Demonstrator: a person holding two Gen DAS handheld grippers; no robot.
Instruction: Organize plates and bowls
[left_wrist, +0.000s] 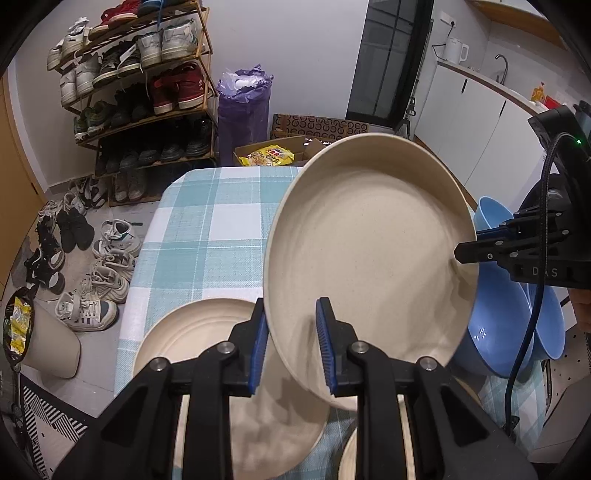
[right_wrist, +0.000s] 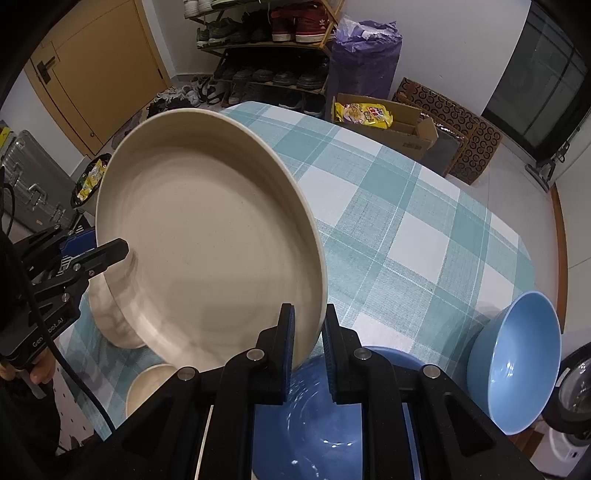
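Observation:
A large cream plate is held tilted in the air above the checked tablecloth; it also shows in the right wrist view. My left gripper straddles its near rim, with a wide gap between the pads. My right gripper is shut on the opposite rim and also shows in the left wrist view. Another cream plate lies on the table below. Blue bowls stand at the right; one is tilted on its side, another sits under my right gripper.
A small cream bowl sits near the table's front edge. A shoe rack, loose shoes, a purple bag and cardboard boxes stand beyond the table. Kitchen cabinets are at the right.

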